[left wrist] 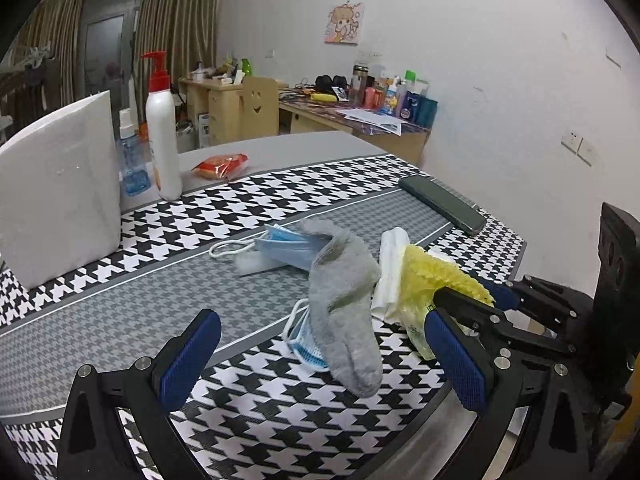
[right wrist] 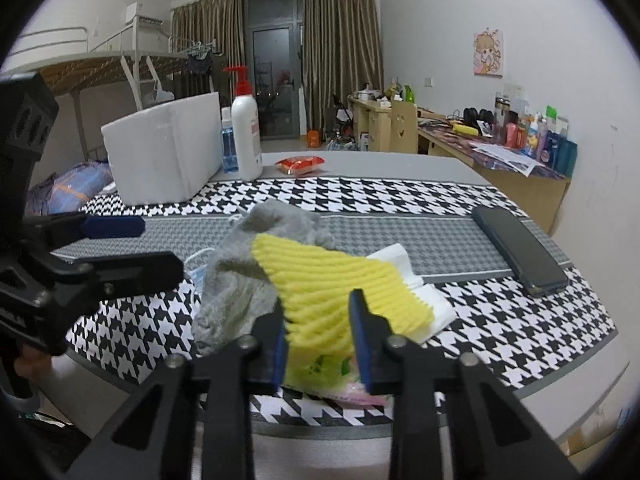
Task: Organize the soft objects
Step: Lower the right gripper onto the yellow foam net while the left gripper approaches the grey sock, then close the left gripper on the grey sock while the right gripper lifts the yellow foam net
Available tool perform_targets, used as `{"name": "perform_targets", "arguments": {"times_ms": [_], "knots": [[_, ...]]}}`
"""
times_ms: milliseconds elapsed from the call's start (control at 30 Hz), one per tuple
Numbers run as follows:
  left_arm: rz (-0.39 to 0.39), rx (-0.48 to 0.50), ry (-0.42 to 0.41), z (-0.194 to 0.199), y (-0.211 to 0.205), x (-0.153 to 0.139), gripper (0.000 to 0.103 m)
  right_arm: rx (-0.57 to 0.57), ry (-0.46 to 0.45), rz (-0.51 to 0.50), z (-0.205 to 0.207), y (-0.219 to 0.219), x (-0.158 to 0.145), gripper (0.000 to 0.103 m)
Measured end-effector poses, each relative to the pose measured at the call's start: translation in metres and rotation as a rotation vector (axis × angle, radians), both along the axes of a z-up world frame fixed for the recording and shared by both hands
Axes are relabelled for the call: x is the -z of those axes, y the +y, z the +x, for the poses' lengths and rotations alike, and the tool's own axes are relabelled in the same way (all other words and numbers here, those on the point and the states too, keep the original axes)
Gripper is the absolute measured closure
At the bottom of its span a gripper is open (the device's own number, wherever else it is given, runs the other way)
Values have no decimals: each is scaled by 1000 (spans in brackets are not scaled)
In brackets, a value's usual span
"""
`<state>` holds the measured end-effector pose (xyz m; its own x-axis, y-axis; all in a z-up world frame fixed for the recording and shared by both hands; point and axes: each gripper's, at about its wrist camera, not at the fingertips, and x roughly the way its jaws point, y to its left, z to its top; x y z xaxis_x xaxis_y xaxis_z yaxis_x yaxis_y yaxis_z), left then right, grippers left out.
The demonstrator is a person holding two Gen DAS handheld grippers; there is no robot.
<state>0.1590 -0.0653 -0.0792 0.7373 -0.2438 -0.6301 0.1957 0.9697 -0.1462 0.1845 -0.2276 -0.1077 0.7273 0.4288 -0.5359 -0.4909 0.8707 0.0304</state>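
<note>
Left wrist view
- mat edge: the houndstooth mat is seen running to the near table rim; the pile lies close to that near edge.
- open room: bare grey band of the mat is left free on the left, between the white foam box and the pile; more bare tabletop is seen behind the pump bottle.
- far right edge: a dark phone is laid near the mat's far corner, apart from the pile.
- pile: a grey sock is draped over blue face masks; white tissue and yellow foam netting are just to its right.
- left gripper: jaws spread wide, nothing clamped; the sock toe is seen between the pads, contact cannot be told.
- right gripper: seen closed in on the yellow netting.

Right wrist view
- near edge: the table rim is seen just beneath the right gripper; the netting end overhangs toward it.
- open room: free mat is left to the right, between the tissue and the phone.
- right jaws: narrowed, both blue pads pressed on the yellow foam netting; a printed plastic bag is bunched between them too.
- left gripper: seen at the left, gaping, beside the grey sock.
</note>
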Motion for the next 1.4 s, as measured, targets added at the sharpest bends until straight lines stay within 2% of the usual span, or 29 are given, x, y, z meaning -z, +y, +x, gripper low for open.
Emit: {"name": "perform_targets", "arguments": {"times_ms": [167, 233, 400, 467, 533, 667, 800, 1033, 1233, 1400], "knots": [[12, 18, 6, 10, -8, 1, 15, 16, 13, 29, 1, -7, 0, 78], [31, 25, 4, 14, -13, 1, 23, 11, 19, 42, 1, -8, 1, 78], [64, 37, 6, 26, -23, 4, 28, 8, 16, 66, 0, -11, -1, 78], [70, 42, 27, 33, -26, 8, 33, 6, 17, 72, 0, -13, -1, 78], [65, 43, 50, 38, -26, 11, 42, 4, 18, 75, 0, -15, 0, 79], [68, 33, 65, 44, -26, 16, 45, 5, 16, 84, -1, -19, -1, 78], [74, 34, 73, 48, -28, 19, 59, 8, 17, 94, -2, -23, -2, 79], [53, 37, 60, 46, -27, 15, 92, 22, 13, 96, -4, -27, -4, 79], [28, 63, 38, 39, -27, 6, 95, 39, 7, 101, -5, -33, -7, 79], [14, 86, -18, 27, -25, -16, 95, 59, 1, 112, -5, -37, -12, 79]]}}
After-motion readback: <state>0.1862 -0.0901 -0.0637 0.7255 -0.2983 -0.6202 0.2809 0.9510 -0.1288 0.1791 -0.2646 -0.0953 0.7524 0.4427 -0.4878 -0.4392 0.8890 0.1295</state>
